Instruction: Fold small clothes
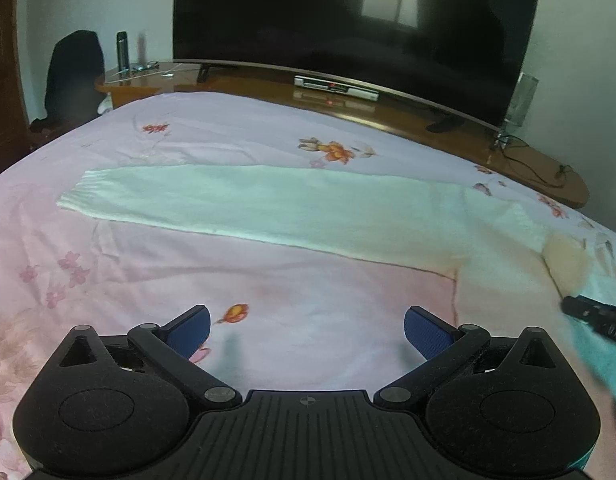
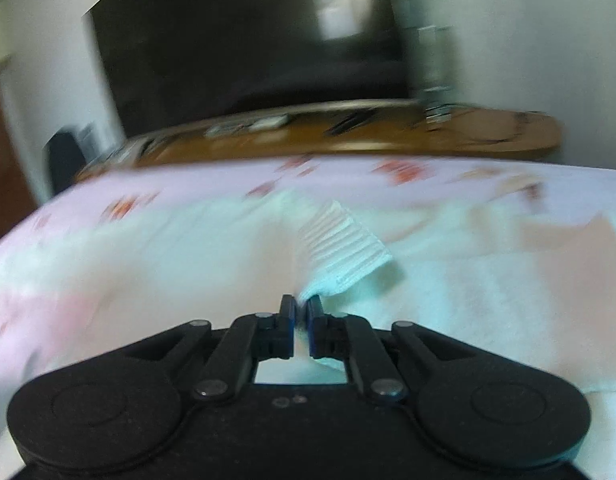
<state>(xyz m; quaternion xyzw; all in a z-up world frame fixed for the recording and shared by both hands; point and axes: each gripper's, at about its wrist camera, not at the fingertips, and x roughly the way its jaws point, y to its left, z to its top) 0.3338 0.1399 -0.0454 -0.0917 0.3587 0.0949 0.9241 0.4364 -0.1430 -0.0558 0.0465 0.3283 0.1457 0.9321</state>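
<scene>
A pale mint sweater (image 1: pixel 504 276) lies on the bed with one long sleeve (image 1: pixel 268 208) stretched flat to the left, ending in a ribbed cuff (image 1: pixel 82 192). My left gripper (image 1: pixel 308 316) hovers wide open over the bare sheet in front of that sleeve, holding nothing. In the right wrist view my right gripper (image 2: pixel 301 300) stands nearly closed on the other sleeve. Its ribbed cuff (image 2: pixel 342 246) sticks up just beyond the fingertips and stays sharp while the room behind is blurred. The sweater's body (image 2: pixel 468 300) lies below and to the right.
The bed carries a pink floral sheet (image 1: pixel 188 272). Beyond its far edge runs a wooden bench (image 1: pixel 408 114) with a large dark television (image 1: pixel 348 20) and a set-top box (image 1: pixel 336 87). A black chair (image 1: pixel 74 72) and a flask (image 1: pixel 122 50) stand at the far left.
</scene>
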